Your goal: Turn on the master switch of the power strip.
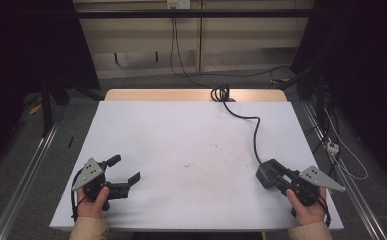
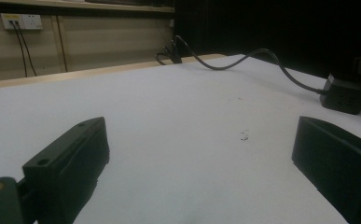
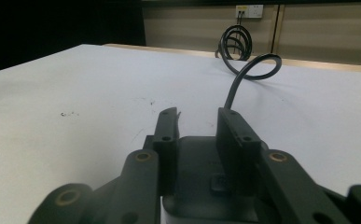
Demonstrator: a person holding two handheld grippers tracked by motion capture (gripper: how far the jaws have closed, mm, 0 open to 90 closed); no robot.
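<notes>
Right gripper [image 1: 276, 176] near right front corner of white table [image 1: 191, 130], held in right hand [image 1: 307, 206], pointing toward table centre. Jaws clamped on black power adapter [image 1: 267, 172]: in right gripper view, adapter block [image 3: 201, 177] sits between both pads, each pad flush against a side wall. Adapter resting on table surface, near right edge, close to front. Black cable [image 1: 253, 127] leaving adapter's far end, running away across table in an S-curve, ending in a coil [image 1: 221, 93] at far edge on bare wooden strip. Coil [image 3: 236, 44] standing upright as loops in right gripper view; cable rising from adapter in an arc.

Left gripper [image 1: 126, 174] near left front corner, held in left hand [image 1: 95, 200], well apart from adapter. Jaws spread wide, nothing between them; bare table between pads in left gripper view. Adapter [image 2: 346, 93] and cable [image 2: 243, 63] visible far right there.

Small dark specks [image 1: 187, 165] on table near centre. Wall socket [image 2: 22, 21] with plugged leads on back wall.
</notes>
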